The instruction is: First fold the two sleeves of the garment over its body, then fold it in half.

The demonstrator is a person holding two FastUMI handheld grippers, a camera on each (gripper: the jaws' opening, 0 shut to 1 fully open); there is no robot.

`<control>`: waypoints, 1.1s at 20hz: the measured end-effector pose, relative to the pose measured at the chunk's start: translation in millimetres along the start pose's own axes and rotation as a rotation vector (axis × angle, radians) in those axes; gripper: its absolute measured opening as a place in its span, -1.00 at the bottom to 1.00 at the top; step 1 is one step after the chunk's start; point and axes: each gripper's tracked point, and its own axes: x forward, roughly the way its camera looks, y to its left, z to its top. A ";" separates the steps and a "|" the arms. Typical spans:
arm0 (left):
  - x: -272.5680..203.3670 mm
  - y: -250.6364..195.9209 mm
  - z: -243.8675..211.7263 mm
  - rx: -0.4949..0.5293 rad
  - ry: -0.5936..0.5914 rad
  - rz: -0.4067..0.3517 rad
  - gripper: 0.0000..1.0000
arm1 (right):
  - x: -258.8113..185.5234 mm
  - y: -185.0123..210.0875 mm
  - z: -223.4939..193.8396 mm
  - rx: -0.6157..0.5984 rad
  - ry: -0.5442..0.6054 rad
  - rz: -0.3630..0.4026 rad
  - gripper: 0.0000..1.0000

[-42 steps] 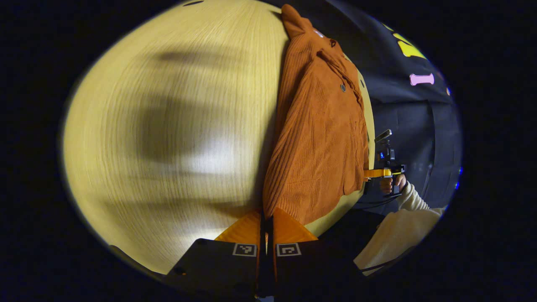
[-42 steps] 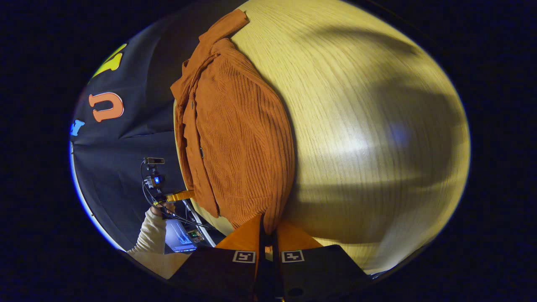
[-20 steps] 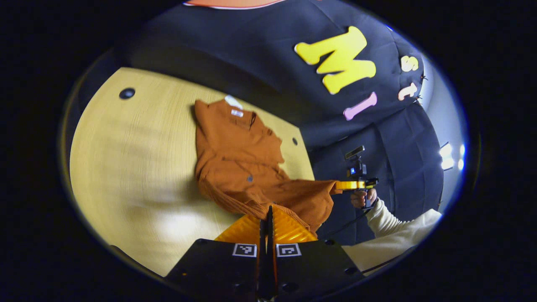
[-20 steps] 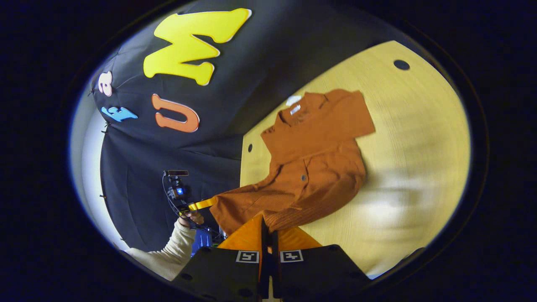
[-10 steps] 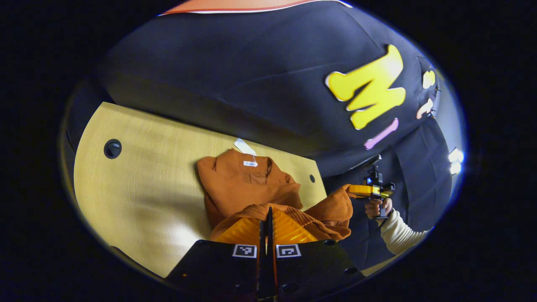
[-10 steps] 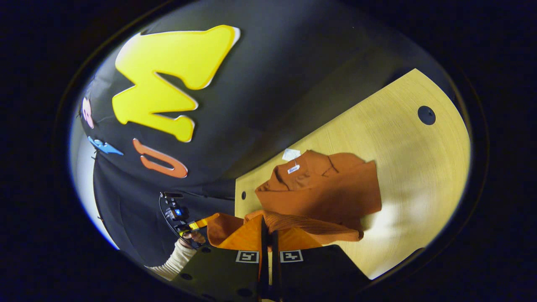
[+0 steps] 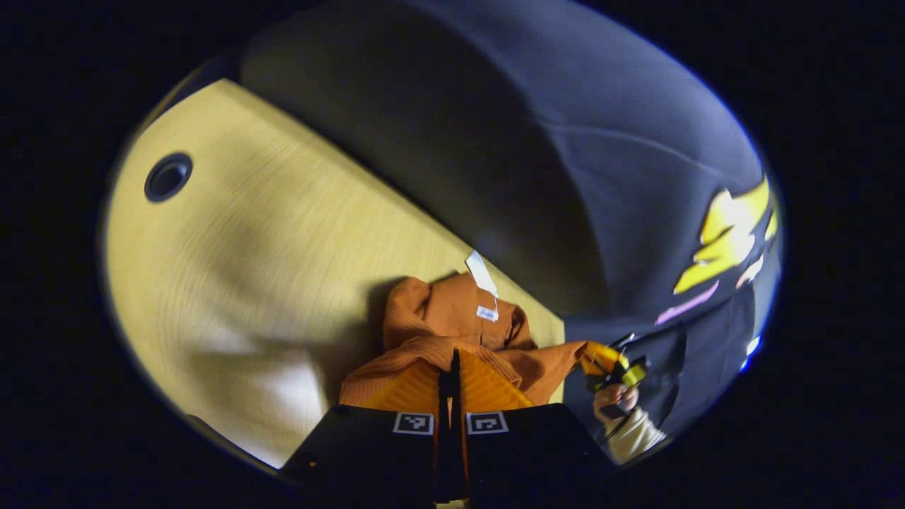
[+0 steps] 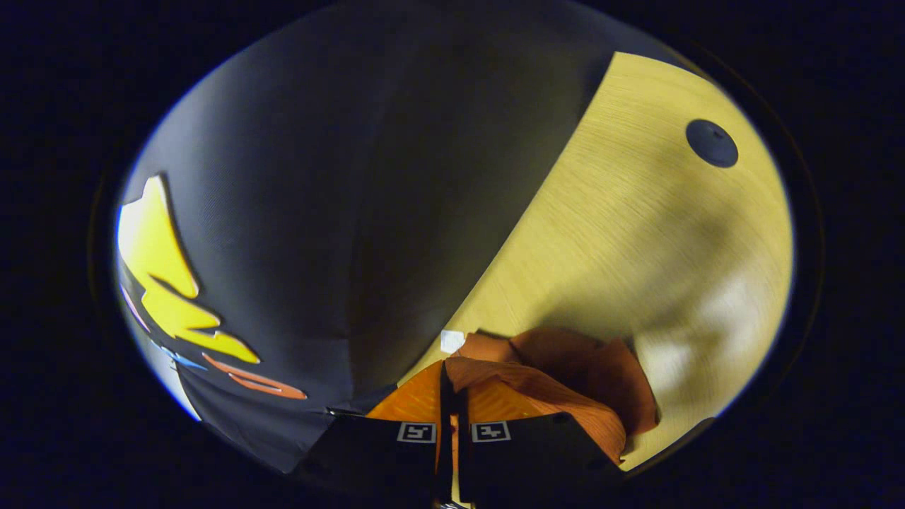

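Left hand-held gripper: I have it clamped on the hem of the rust garment, which lies on the tabletop near the far edge. Right hand-held gripper: likewise pinching the hem, its fingers closed on cloth. I judge both hold the lower edge so it carries over evenly toward the collar, where a white tag sits. Against half a second ago: hem further over the collar end, far less of the body exposed, both views pitched lower.
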 end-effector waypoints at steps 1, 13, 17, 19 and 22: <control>1.5 6.3 0.4 -0.060 -0.014 -0.025 -0.94 | -3.9 -4.4 5.0 0.042 -0.020 0.021 -0.91; -8.3 31.8 -21.3 0.165 0.252 0.086 -0.94 | -4.2 -22.5 11.1 0.127 -0.120 0.105 -0.94; -12.6 34.9 -28.2 0.208 0.293 0.121 -0.94 | -2.1 -23.1 8.3 0.112 -0.105 0.089 -0.93; -21.5 37.2 -40.1 0.229 0.365 0.148 -0.95 | -0.2 -22.6 7.6 0.103 -0.100 0.084 -0.93; -24.0 40.6 -46.0 0.236 0.404 0.212 -0.94 | 1.5 -21.0 4.7 0.097 -0.091 0.087 -0.93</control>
